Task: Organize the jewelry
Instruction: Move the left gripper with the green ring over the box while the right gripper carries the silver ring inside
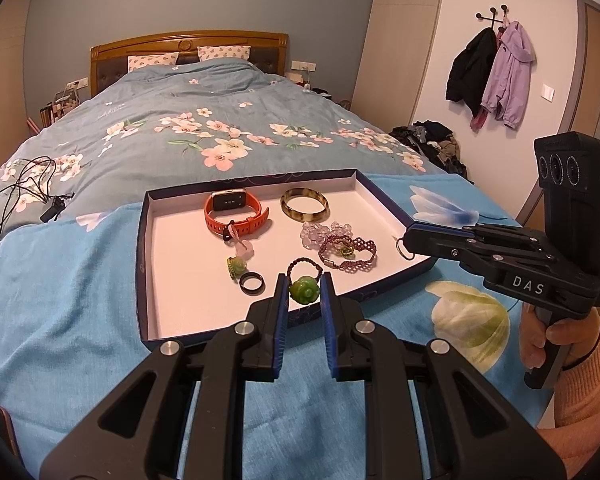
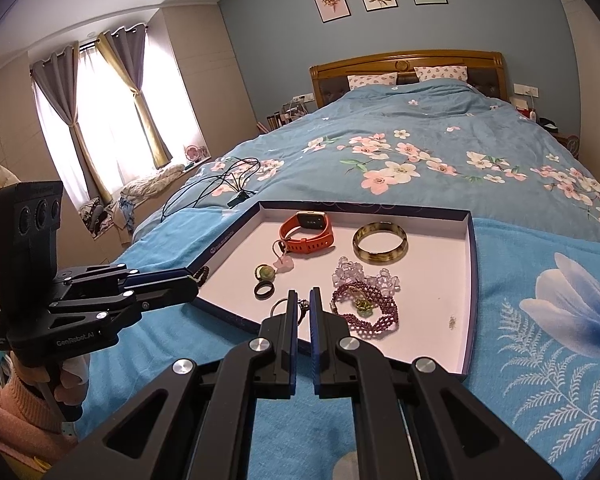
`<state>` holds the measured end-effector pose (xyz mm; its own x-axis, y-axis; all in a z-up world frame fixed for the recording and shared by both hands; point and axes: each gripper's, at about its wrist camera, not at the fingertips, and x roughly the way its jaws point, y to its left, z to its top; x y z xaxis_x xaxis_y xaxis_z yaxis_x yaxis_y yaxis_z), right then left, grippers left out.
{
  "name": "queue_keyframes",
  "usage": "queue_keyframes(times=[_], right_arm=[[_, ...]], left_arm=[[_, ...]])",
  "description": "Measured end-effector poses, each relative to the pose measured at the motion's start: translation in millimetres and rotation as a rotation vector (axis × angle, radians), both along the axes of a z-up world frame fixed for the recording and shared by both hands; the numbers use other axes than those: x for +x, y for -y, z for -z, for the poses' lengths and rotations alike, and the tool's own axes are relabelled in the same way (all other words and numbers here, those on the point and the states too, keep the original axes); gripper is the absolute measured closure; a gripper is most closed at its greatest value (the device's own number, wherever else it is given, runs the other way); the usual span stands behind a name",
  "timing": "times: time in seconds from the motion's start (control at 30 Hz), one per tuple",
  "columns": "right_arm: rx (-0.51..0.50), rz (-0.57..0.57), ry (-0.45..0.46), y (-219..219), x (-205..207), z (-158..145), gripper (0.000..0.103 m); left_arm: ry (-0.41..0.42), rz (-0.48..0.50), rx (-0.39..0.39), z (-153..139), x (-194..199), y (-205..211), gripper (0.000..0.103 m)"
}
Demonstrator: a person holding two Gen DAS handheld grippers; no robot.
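A shallow blue-rimmed box tray [image 1: 180,276] [image 2: 432,280] lies on the bed. It holds an orange smartwatch [image 1: 236,212] [image 2: 310,234], a mottled bangle [image 1: 304,203] [image 2: 380,246], clear crystal beads [image 1: 320,234], a purple beaded bracelet [image 1: 350,254] [image 2: 368,306], a small green pendant [image 1: 237,266] and a black ring [image 1: 252,282] [image 2: 264,291]. My left gripper [image 1: 304,280] [image 2: 194,278] is shut on a green flower bead [image 1: 303,290] with a dark beaded loop, over the tray's near edge. My right gripper [image 2: 302,298] [image 1: 409,240] is shut on a thin silver ring [image 2: 279,305] [image 1: 402,247] at the tray's edge.
The tray rests on a light blue cloth [image 1: 80,300] spread over a floral duvet [image 1: 220,120]. Black cables [image 1: 20,188] lie on the bed to the left. Clothes [image 1: 436,140] are piled beside the bed. A hand in an orange sleeve [image 1: 572,344] holds the right gripper.
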<state>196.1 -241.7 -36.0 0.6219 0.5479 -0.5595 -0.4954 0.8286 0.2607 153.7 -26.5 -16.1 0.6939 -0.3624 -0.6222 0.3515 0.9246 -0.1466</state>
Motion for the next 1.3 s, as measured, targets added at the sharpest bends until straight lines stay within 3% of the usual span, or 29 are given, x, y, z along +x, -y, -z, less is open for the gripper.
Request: queue_keyframes(times=[1.3], right_arm=[[-0.013, 0.018, -0.011, 0, 21, 7, 0.099]], left_arm=[[-0.018, -0.024, -0.005, 8, 16, -6, 0.087]])
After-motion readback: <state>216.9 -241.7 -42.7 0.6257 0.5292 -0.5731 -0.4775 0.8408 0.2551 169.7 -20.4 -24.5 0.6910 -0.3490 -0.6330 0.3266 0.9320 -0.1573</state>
